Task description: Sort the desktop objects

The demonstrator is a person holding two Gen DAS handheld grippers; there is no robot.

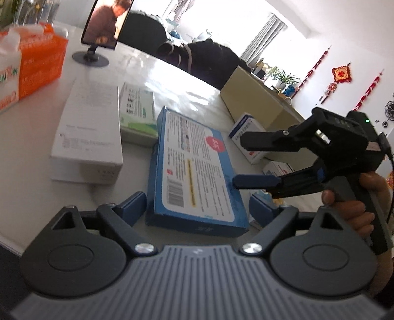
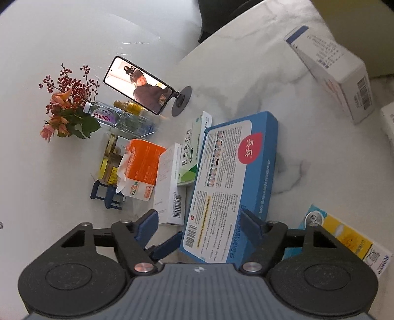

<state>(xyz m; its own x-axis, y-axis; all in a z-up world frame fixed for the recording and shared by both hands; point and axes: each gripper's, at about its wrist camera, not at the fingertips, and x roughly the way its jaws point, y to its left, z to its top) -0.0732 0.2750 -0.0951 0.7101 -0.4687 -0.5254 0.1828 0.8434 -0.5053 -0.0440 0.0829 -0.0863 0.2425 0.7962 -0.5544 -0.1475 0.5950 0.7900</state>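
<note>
A flat blue box (image 1: 194, 169) with a white printed label lies on the pale marble table (image 1: 184, 81). My left gripper (image 1: 197, 209) straddles its near end, with its blue pads (image 1: 134, 206) against both long sides. My right gripper (image 1: 237, 162), held by a hand, comes in from the right and is rolled sideways. In the right wrist view the blue box (image 2: 229, 177) runs between the fingers of the right gripper (image 2: 199, 221). The right finger (image 2: 251, 221) sits at the box's long side. The left finger (image 2: 147, 226) stands clear of it, so this gripper is open.
A white box (image 1: 88, 137) and a green-white box (image 1: 138, 115) lie left of the blue one. An orange tissue box (image 1: 32, 66) and a phone on a stand (image 1: 106, 22) are behind. A cardboard box (image 1: 256, 98), a white-blue box (image 1: 248, 133) and a yellow-blue packet (image 2: 344, 236) are to the right.
</note>
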